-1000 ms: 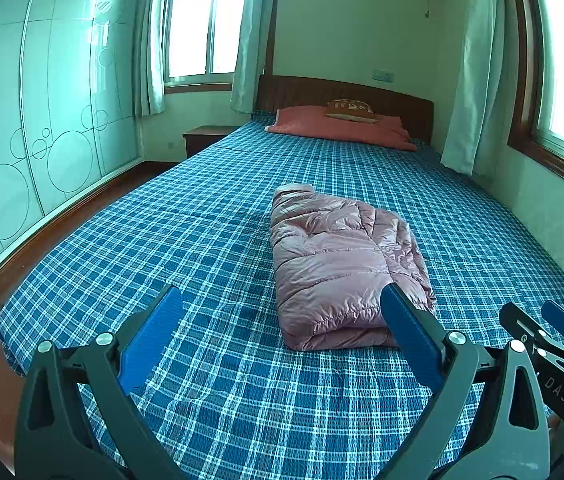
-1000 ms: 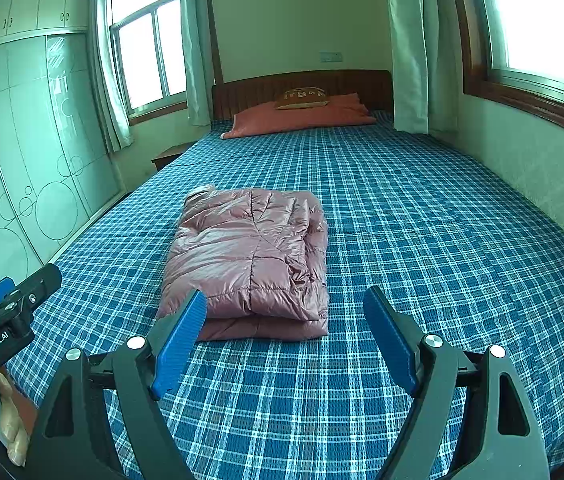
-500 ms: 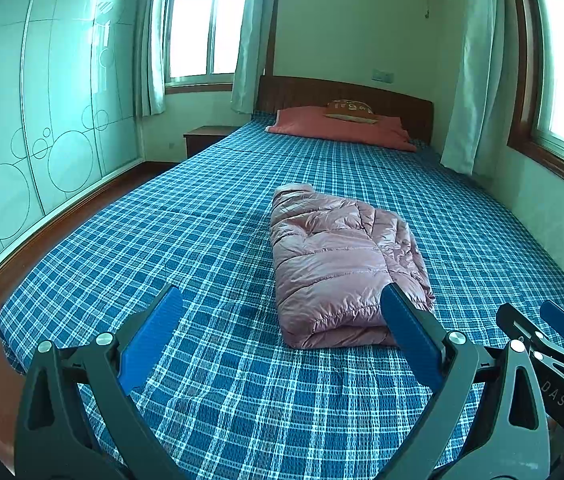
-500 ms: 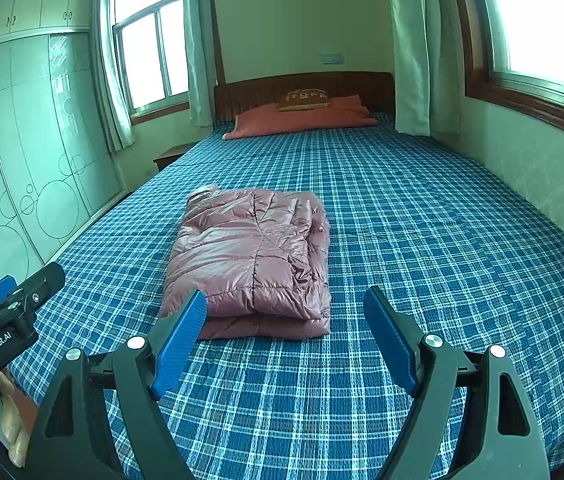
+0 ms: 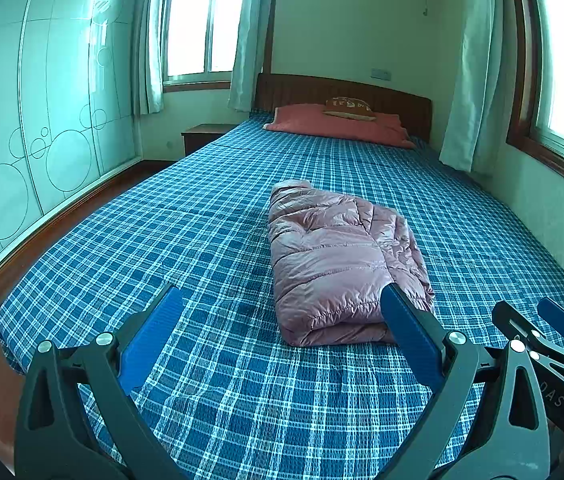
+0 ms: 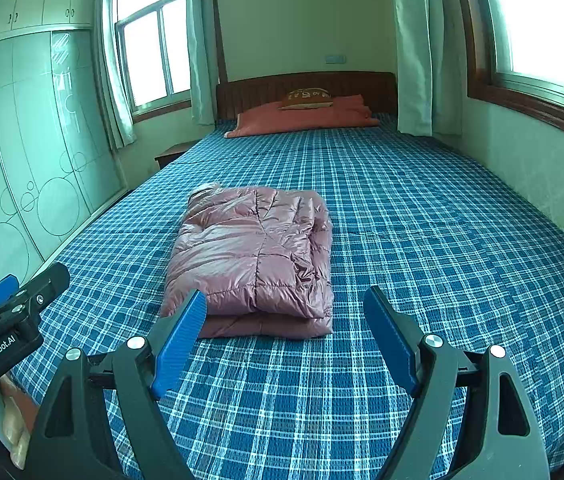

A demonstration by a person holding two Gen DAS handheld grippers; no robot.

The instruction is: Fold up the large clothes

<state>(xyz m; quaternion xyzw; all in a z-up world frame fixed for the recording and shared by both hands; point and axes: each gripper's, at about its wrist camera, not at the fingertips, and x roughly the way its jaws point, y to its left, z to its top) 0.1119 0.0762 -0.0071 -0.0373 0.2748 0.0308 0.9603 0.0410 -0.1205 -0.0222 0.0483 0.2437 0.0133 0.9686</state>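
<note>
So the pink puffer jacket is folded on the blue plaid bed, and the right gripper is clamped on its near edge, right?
Not quite. The right gripper is open and holds nothing, as the right wrist view shows. The pink puffer jacket does lie folded on the blue plaid bed.

A glossy pink quilted jacket (image 5: pixel 342 256) lies on the blue-and-white plaid bedspread (image 5: pixel 201 240); a coral pillow (image 5: pixel 338 126) sits far, and blue pads (image 6: pixel 179 340) near.

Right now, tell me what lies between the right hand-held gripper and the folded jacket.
Only bare blue plaid bedsheet. In the right wrist view the right hand-held gripper is open and the folded pink puffer jacket lies just past its fingertips, untouched.
</note>
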